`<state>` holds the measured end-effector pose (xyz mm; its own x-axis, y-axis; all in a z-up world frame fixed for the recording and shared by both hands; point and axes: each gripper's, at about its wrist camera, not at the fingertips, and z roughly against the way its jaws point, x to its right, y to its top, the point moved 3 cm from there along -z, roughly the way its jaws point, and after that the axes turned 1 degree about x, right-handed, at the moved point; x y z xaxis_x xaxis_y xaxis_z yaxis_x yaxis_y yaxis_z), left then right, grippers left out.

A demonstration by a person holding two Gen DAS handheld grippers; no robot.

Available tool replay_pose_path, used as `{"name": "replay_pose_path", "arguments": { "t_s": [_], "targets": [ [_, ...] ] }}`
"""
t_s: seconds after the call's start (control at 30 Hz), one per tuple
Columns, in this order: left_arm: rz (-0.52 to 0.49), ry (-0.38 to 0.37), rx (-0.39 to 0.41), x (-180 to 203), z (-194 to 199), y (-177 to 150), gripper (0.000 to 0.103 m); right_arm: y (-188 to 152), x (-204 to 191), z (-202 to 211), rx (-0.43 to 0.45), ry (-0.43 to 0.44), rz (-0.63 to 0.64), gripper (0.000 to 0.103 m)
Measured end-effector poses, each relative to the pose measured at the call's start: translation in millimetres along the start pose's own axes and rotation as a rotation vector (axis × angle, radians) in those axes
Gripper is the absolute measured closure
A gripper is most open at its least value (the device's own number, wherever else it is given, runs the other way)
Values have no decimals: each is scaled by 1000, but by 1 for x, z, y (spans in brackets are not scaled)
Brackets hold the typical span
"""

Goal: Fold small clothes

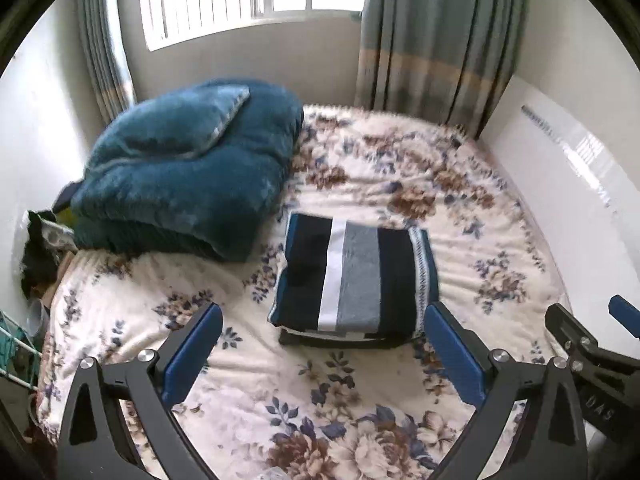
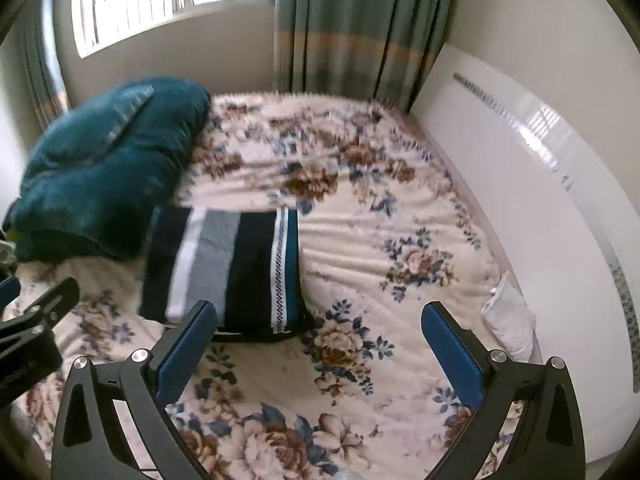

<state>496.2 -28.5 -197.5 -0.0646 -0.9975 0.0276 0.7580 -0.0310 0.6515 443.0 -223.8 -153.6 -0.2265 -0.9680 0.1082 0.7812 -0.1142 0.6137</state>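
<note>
A folded striped garment [image 1: 354,276], dark navy with white and grey bands and a patterned blue edge, lies flat on the floral bedspread [image 1: 320,400]. My left gripper [image 1: 324,344] is open and empty, just in front of the garment's near edge. The right gripper's fingers [image 1: 576,336] show at the right edge of the left wrist view. In the right wrist view the garment [image 2: 228,268] lies ahead to the left. My right gripper [image 2: 320,340] is open and empty, near its right corner. The left gripper's fingers [image 2: 44,312] show at the left edge there.
A folded teal plush blanket [image 1: 188,168] sits on the bed behind the garment at the left. A white headboard panel [image 2: 540,200] runs along the right side, with a small white pillow [image 2: 510,316] against it. Curtains [image 1: 432,40] and a window stand behind the bed.
</note>
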Motion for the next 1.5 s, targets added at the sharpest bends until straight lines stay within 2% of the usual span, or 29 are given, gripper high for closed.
{"name": "replay_pose_path", "arguments": {
  "t_s": [0.13, 0.33, 0.5, 0.73, 1.0, 1.5],
  "targets": [
    [-5, -14, 59, 6, 65, -2, 0, -1, 9, 73, 73, 7, 19, 0],
    [1, -26, 96, 7, 139, -17, 0, -14, 27, 165, 144, 25, 17, 0],
    [9, -25, 128, 9, 186, -30, 0, -30, 42, 230, 198, 42, 16, 0],
    [18, -18, 165, 14, 229, -47, 0, -46, 58, 292, 255, 66, 23, 0],
    [25, -6, 194, 16, 252, -59, 0, -62, 70, 320, 279, 70, 17, 0],
    [46, 36, 204, 12, 261, -70, 0, -66, 72, 332, 268, 94, 31, 0]
  ]
}}
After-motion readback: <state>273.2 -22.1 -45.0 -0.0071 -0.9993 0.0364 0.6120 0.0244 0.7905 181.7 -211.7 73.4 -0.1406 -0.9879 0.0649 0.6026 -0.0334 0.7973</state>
